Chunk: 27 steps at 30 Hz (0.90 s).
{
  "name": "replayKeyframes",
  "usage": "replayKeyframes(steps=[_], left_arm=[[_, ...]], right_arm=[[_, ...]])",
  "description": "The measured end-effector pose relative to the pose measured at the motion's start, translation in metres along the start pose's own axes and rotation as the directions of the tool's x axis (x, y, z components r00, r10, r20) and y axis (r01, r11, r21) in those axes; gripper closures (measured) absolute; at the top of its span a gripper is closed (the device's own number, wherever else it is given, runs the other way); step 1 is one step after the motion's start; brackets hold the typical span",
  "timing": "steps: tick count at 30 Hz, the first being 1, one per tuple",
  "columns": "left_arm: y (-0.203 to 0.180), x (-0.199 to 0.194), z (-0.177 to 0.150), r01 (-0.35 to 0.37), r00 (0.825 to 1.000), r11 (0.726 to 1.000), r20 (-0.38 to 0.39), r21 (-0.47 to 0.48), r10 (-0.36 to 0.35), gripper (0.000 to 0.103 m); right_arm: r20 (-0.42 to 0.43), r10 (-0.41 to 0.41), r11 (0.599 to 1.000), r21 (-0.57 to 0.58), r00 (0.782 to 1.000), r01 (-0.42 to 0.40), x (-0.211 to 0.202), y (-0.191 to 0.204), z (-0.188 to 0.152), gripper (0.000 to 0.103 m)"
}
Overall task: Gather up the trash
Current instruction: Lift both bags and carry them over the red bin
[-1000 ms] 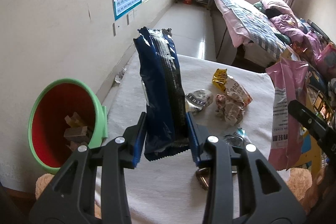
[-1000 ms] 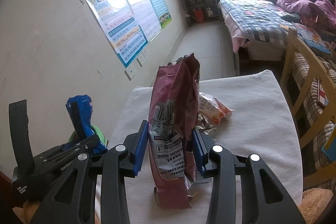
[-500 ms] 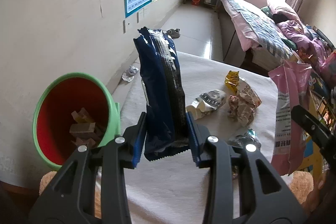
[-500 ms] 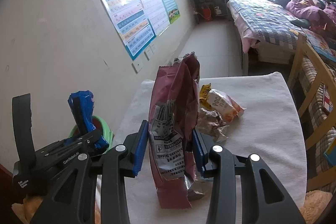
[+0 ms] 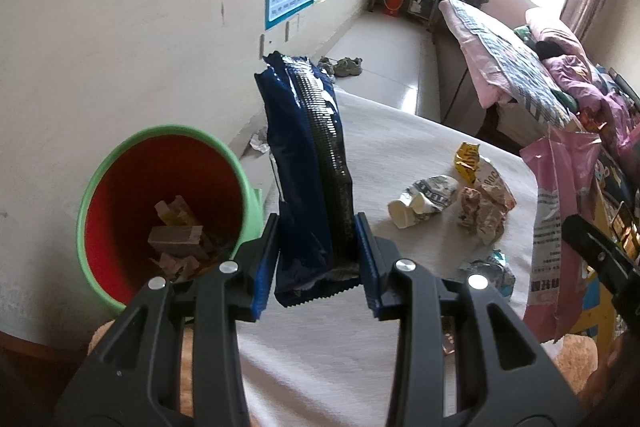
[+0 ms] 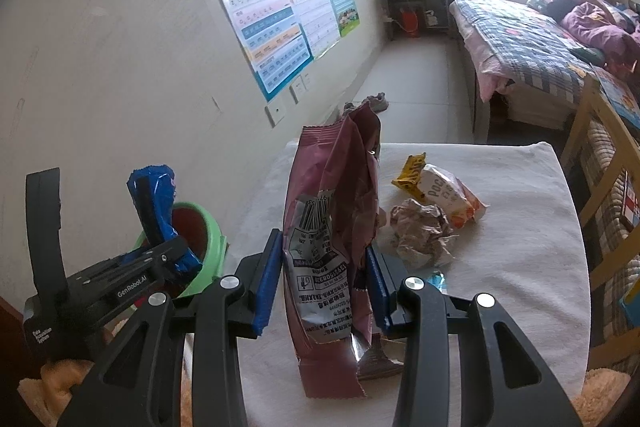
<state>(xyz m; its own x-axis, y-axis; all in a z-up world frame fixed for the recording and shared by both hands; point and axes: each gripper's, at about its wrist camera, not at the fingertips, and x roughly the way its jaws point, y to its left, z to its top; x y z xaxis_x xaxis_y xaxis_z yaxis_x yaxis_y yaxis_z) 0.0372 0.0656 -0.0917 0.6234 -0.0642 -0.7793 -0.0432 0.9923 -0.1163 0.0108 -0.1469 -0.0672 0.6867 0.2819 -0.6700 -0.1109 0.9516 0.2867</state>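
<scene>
Over the white-clothed table (image 5: 360, 347), the left gripper (image 5: 316, 259) clamps a dark blue snack bag (image 5: 304, 163) upright, with the green bin (image 5: 120, 163) at nine o'clock of it. The right gripper (image 6: 322, 279) pinches a maroon wrapper (image 6: 332, 219); crumpled wrappers (image 6: 424, 231) lie at two o'clock.

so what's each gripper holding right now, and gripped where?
Left gripper clamps the blue snack bag near its bottom seam. Right gripper clamps the maroon snack bag across its lower half. Both bags stand upright.
</scene>
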Motion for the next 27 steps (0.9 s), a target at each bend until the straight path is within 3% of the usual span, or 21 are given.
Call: replayKeyframes(steps=[18, 27], left_arm=[[0.074, -0.014, -0.012, -0.089, 0.995, 0.992, 0.033, -0.090, 0.092, 0.068], [0.115, -0.014, -0.019, -0.108, 0.994, 0.982, 0.006, -0.154, 0.110, 0.068]], right_arm=[[-0.068, 0.035, 0.989, -0.139, 0.997, -0.044, 0.026, 0.062, -0.015, 0.065], [-0.081, 0.045, 0.974, -0.216, 0.996, -0.062, 0.041, 0.098, -0.013, 0.065]])
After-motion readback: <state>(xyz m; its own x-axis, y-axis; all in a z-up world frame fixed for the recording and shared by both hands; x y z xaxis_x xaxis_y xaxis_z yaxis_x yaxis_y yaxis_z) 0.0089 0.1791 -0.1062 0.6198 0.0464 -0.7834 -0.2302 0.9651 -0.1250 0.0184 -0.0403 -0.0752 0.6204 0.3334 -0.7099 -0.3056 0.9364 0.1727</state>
